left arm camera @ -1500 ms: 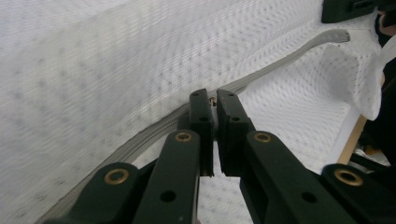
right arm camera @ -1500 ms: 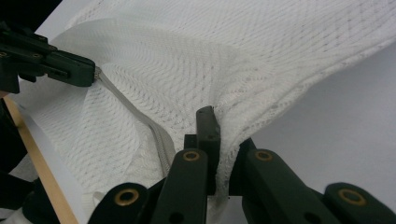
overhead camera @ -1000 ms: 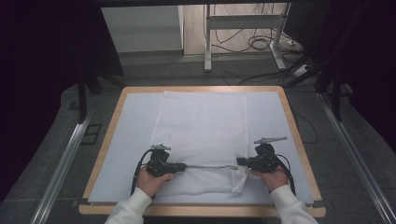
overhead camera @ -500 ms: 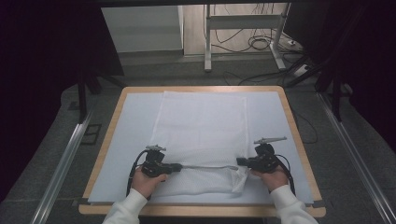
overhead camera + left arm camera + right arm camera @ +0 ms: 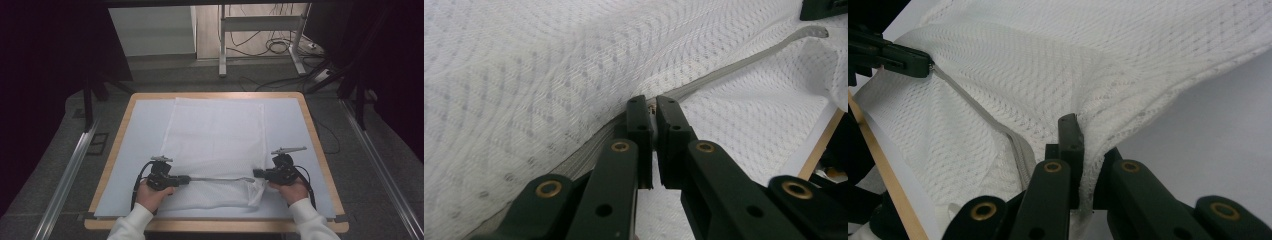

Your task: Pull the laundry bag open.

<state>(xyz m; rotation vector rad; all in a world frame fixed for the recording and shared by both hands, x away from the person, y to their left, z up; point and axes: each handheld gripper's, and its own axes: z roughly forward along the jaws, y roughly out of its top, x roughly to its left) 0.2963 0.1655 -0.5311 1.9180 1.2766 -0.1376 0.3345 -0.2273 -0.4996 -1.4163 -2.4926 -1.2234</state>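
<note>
White mesh laundry bag (image 5: 216, 145) of soft, dotted open-weave fabric, lying flat and lengthwise on the pale sheet-covered wooden surface (image 5: 305, 130), long axis running away from the person. Grey zipper band (image 5: 215, 178) across the near end, stretched taut from left to right, at right angles to that long axis. Left gripper (image 5: 181, 179) clamped nearly shut on the zipper's left end, likely on the slider, jaws almost meeting in the left gripper view (image 5: 650, 107). Right gripper (image 5: 257, 173) pinched closed on the bunched mesh at the zipper's right end, fabric wedged between the jaws (image 5: 1079, 131). Zipper line lying straight between the 2 grippers, each at its own end. Coming move probably a pull along that line, left gripper sliding toward the right while the right anchors the corner.
</note>
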